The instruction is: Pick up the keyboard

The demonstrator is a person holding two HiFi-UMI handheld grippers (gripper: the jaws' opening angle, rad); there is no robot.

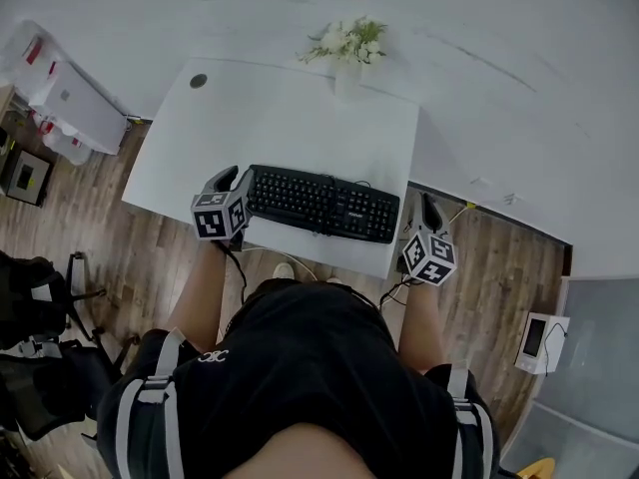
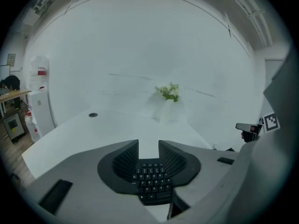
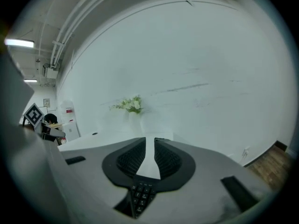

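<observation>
Jaws of the left gripper stand apart. The left end of the black keyboard shows through the gap between them, and neither pad presses on it. The right gripper has its jaws parted by a narrower slit, which shows only bare white table. The keyboard's number pad sits just below them, toward 7 o'clock, and is not gripped.

From the head view, the person's black shorts fill the 6 o'clock area, with both forearms reaching forward. The left gripper is at the keyboard's 9 o'clock end. The right gripper is at its 3 o'clock end, beside the table corner and over the wood floor.

The keyboard lies flat along the near edge of the white table. Farther back, at 11 o'clock, is a small dark round grommet. At 12 o'clock, white flowers stand at the table's far edge against the white wall.
</observation>
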